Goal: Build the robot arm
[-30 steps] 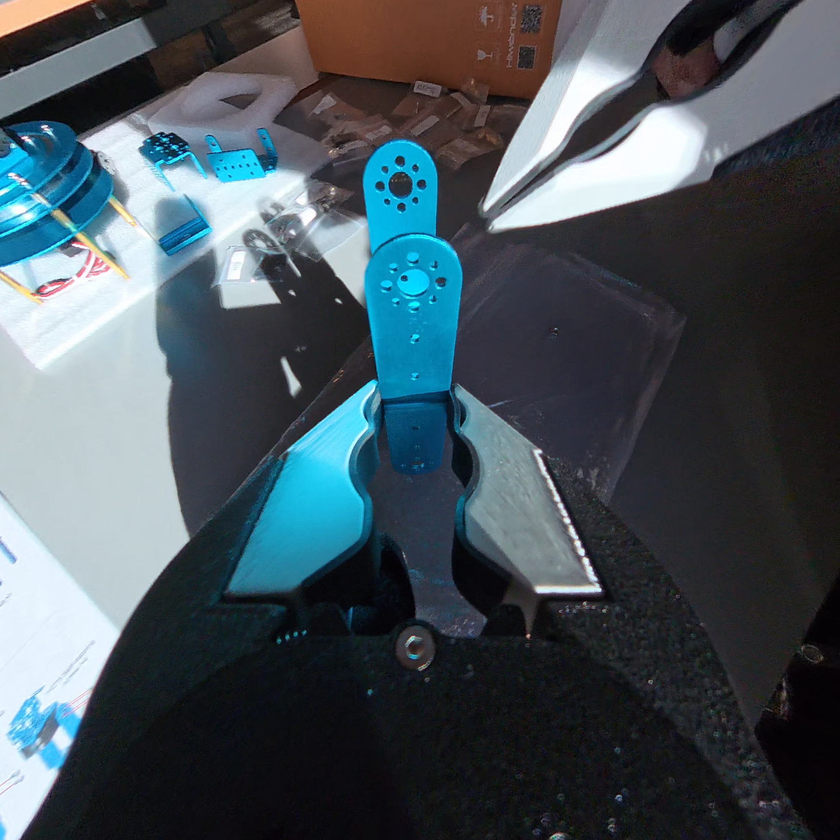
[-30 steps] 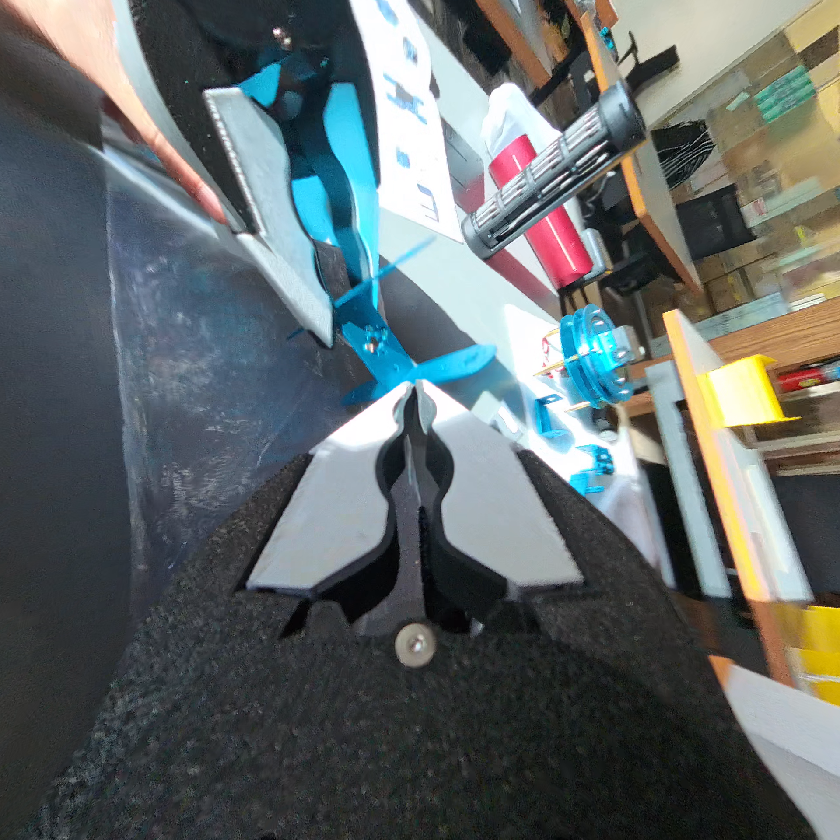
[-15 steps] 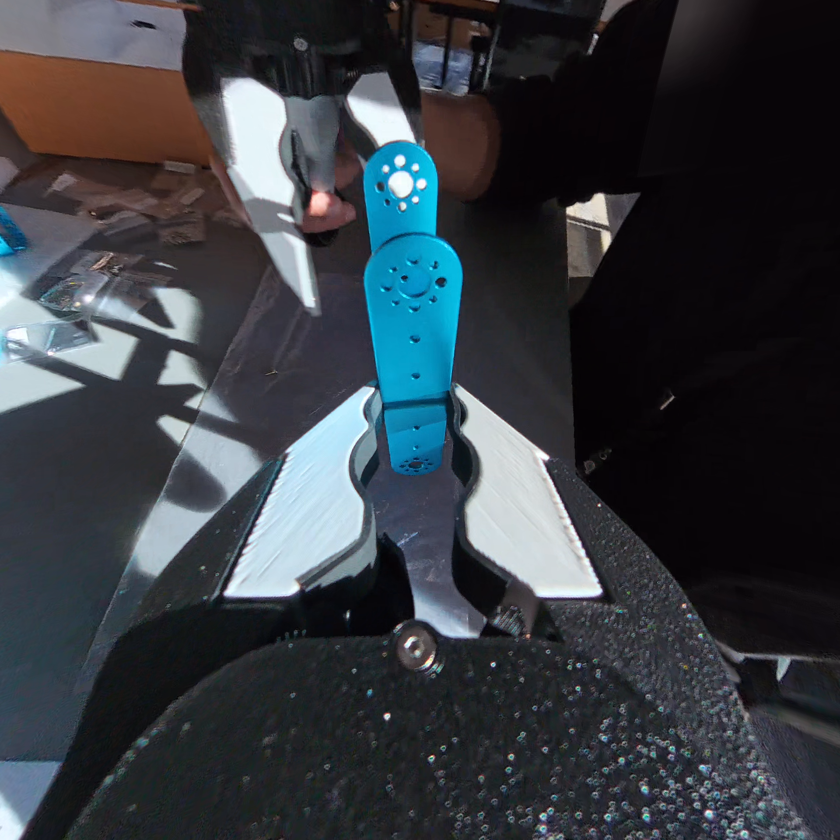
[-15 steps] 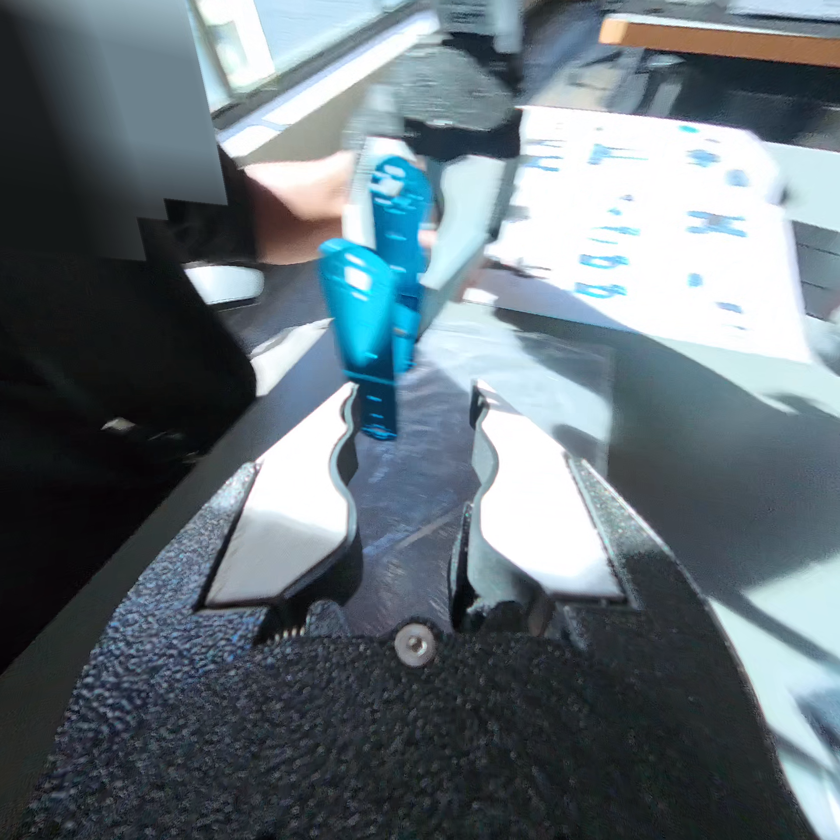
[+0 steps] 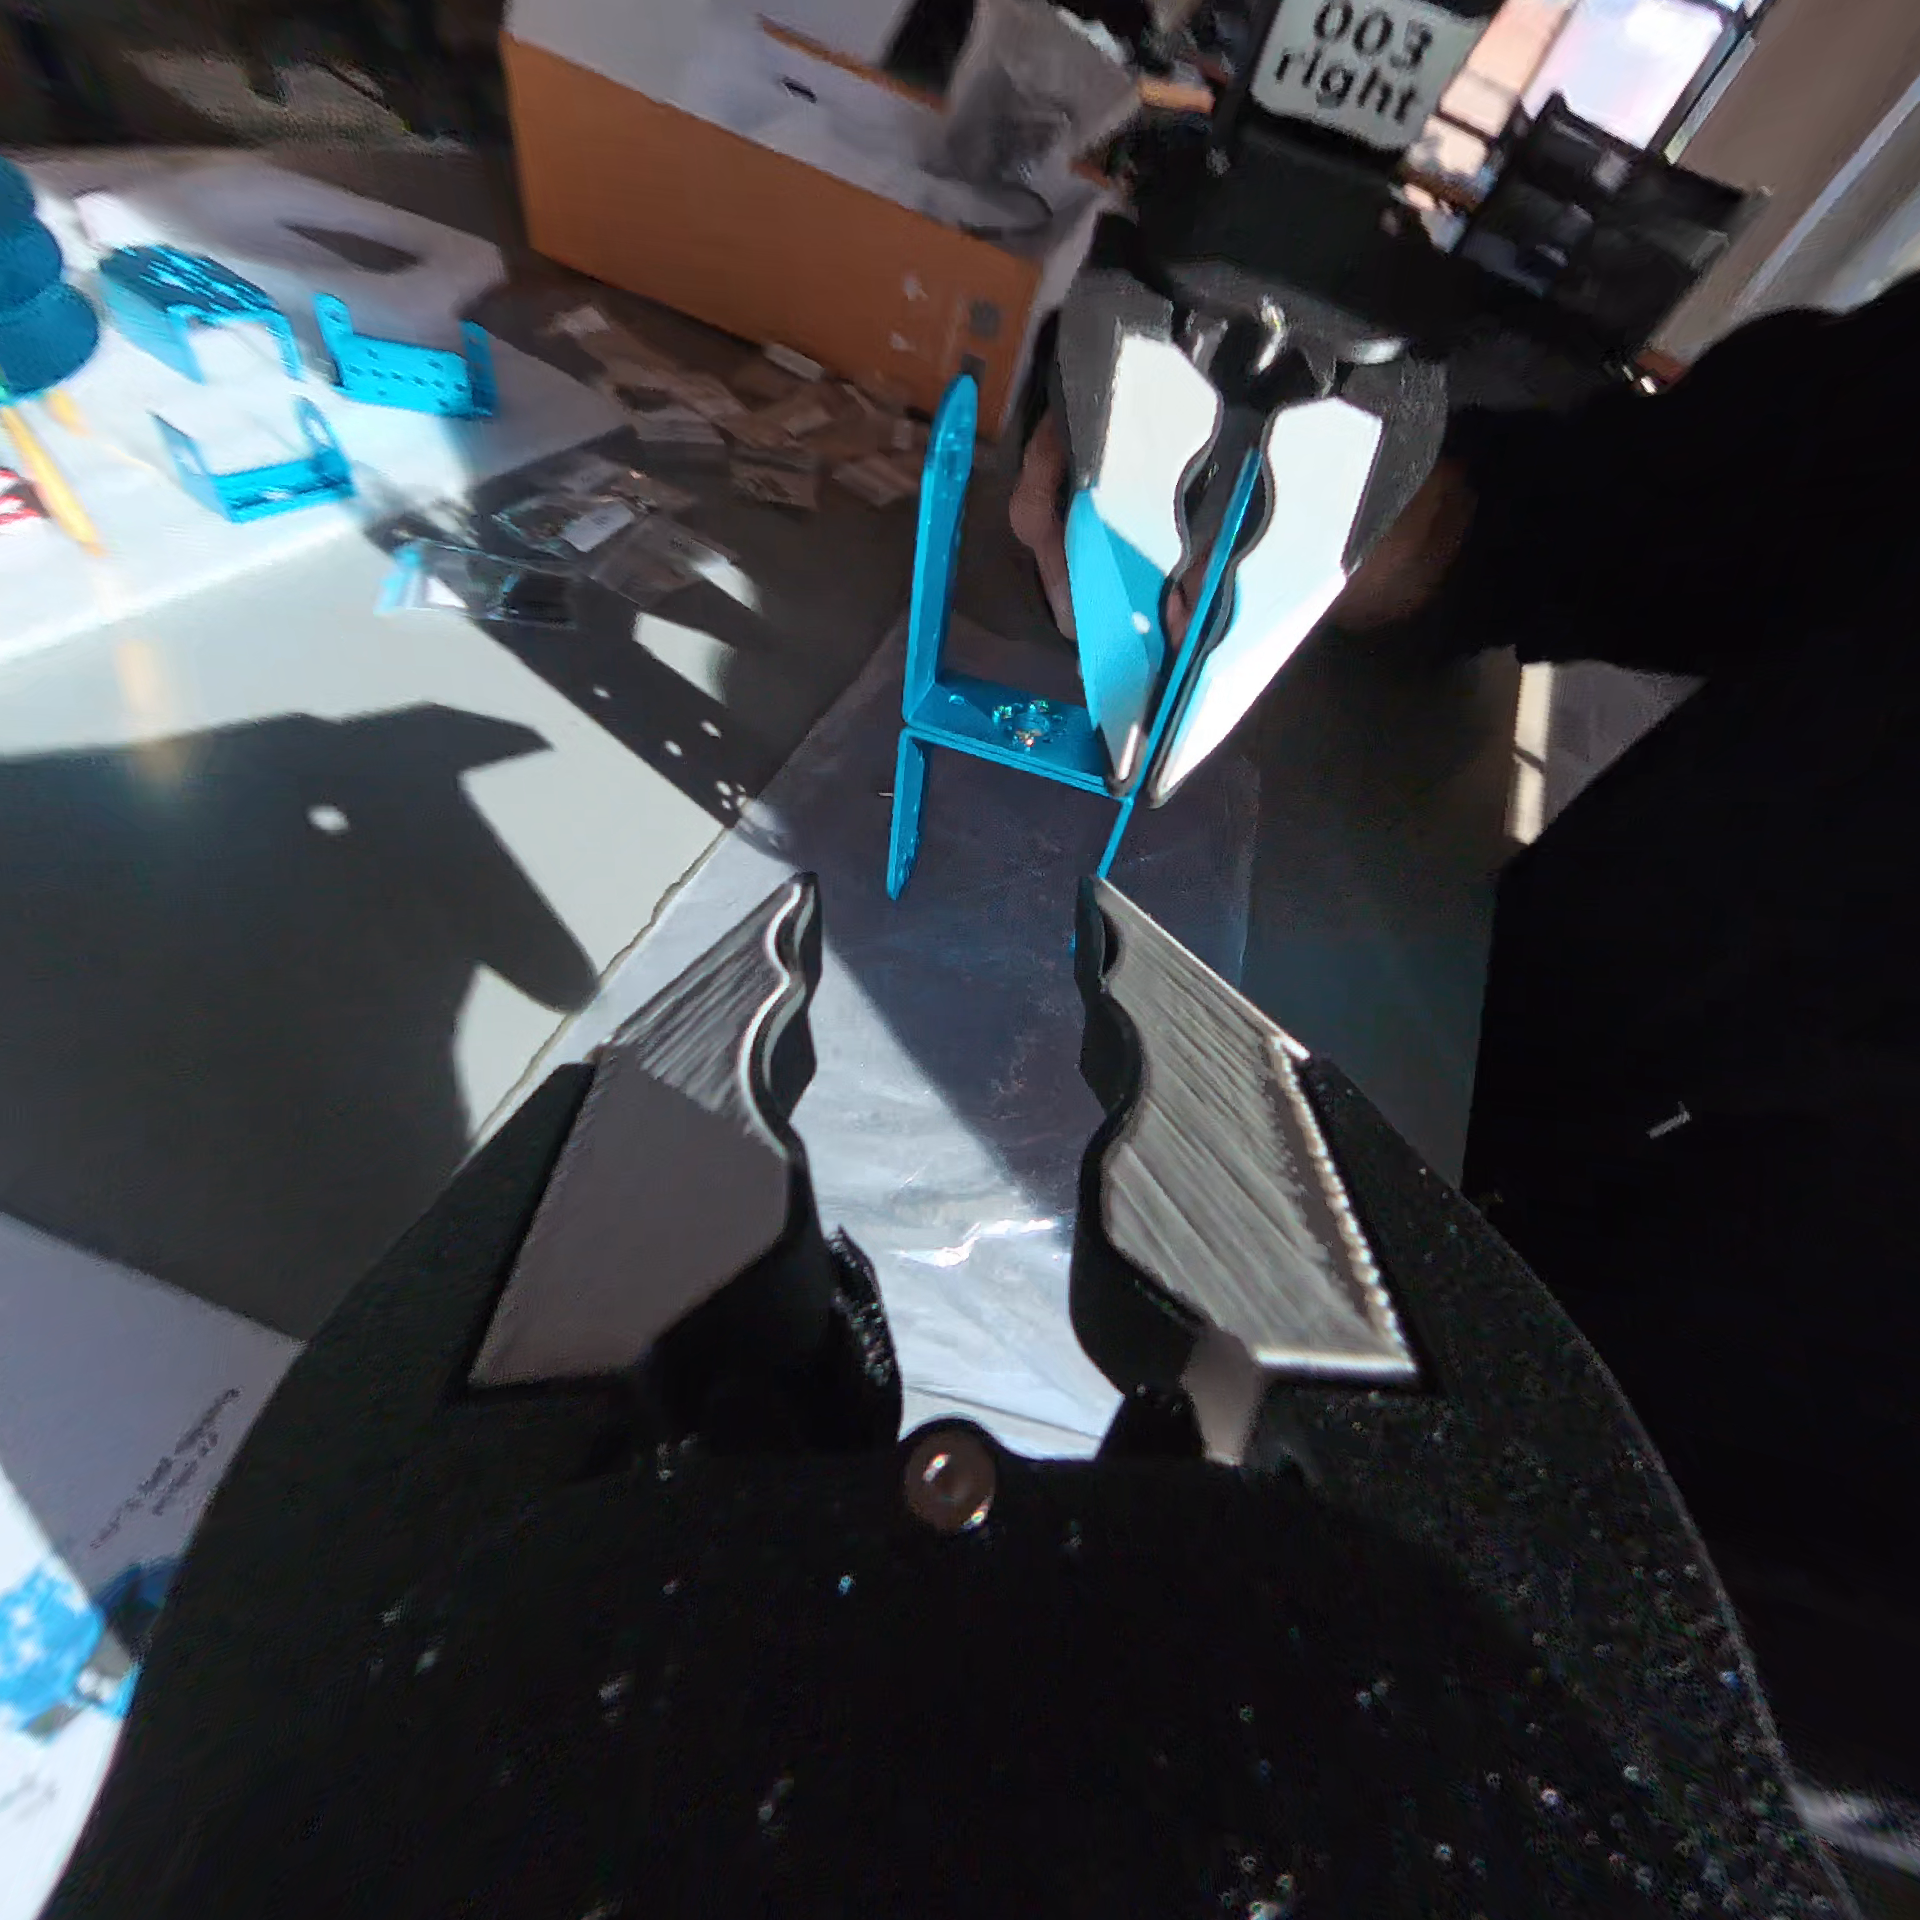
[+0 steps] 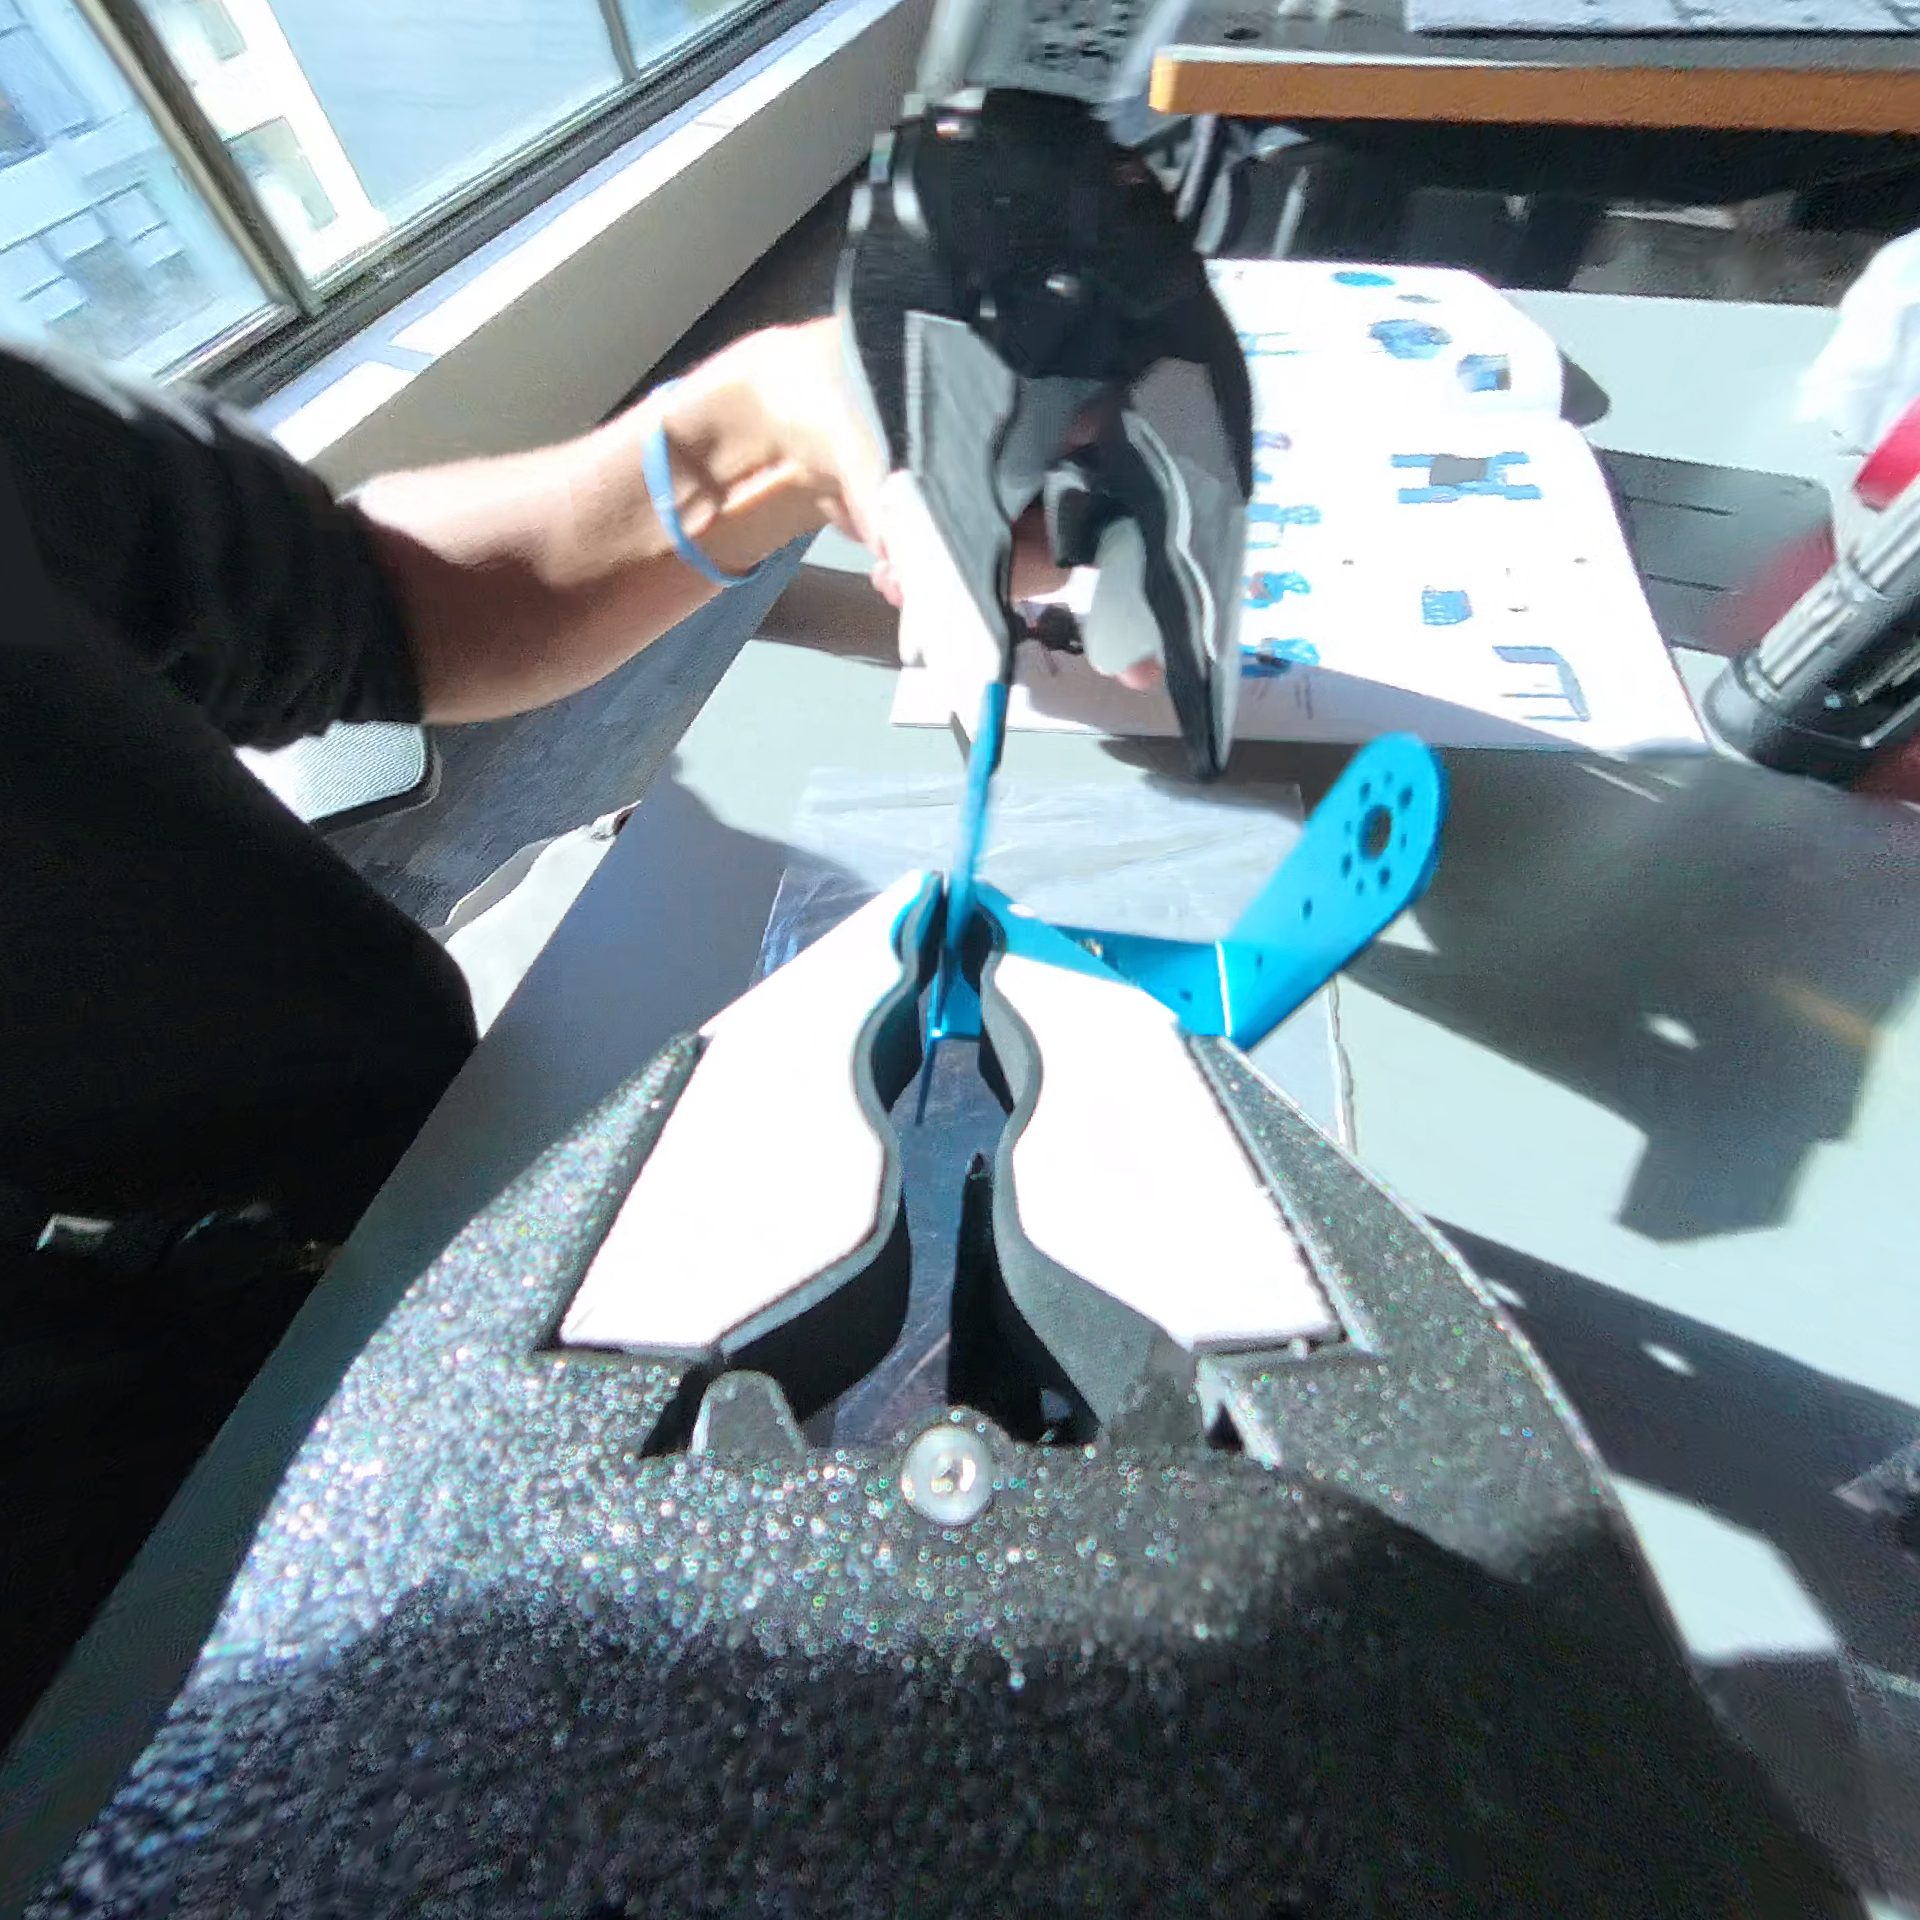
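bracket: blue H-shaped, long axis upright, just beyond left gripper | left gripper: spread, empty | right gripper: clamped on bracket's far plate

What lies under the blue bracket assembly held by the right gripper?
Under the blue bracket assembly, shut in the right gripper, lies a clear plastic sheet on the grey table. The open left gripper faces it. The gripper bodies hide the near part of the sheet.
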Tool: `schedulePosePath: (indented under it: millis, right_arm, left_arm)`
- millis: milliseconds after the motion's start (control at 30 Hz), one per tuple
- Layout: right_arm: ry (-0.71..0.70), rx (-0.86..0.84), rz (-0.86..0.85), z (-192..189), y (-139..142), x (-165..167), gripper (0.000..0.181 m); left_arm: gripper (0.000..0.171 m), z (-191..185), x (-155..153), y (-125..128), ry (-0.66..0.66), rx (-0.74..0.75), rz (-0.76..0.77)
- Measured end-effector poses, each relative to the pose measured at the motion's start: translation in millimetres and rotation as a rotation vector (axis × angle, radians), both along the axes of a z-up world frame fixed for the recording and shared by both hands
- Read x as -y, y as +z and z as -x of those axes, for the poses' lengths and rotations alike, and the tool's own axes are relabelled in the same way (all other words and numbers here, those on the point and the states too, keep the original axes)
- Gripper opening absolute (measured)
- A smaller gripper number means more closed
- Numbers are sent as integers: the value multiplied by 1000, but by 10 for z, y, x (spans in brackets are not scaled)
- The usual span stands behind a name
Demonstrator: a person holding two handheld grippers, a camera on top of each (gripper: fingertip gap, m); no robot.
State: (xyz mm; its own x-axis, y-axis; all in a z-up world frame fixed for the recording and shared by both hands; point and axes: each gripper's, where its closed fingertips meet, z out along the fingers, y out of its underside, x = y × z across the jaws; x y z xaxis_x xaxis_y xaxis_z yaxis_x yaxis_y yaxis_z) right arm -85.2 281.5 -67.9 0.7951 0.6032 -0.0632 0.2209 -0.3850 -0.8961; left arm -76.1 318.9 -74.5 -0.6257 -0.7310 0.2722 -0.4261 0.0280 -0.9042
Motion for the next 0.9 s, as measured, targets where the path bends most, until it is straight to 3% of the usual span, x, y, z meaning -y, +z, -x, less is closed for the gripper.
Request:
schedulePosePath:
  millis: [67,167,267,400,500,567,700,833,867,900]
  right_arm:
    - [-120,64,-25,-50,-38,-61,1]
    - [-290,118,-60,-81,-9,-186,1]
    - [-380,86,-30,-59,-7,-295,1]
    - [-436,34,38,-93,-44,-366,1]
    - [-425,-23,80,-62,-62,-350,1]
    - [-435,-14,77,-81,-79,-347,1]
    - [-407,10,101,-83,-145,-322,2]
    - [-348,107,-13,-306,255,-74,28]
    - [-344,167,-21,-442,312,17,11]
    - [-310,228,-11,-550,309,108,11]
  left_arm:
    - [43,117,67,12,107,68,29]
    - [41,146,262,-193,263,32,-51]
    - [42,74,377,-236,395,30,-184]
    - [46,-62,268,-206,584,55,-261]
    - [46,-141,223,-210,643,70,-304]
    - [26,-163,239,-271,639,53,-349]
    - [24,-156,248,-390,626,17,-390]
    - [24,-85,213,-362,603,16,-363]
    - [24,-66,215,-367,588,-6,-342]
    - [24,-56,221,-360,573,-16,-309]
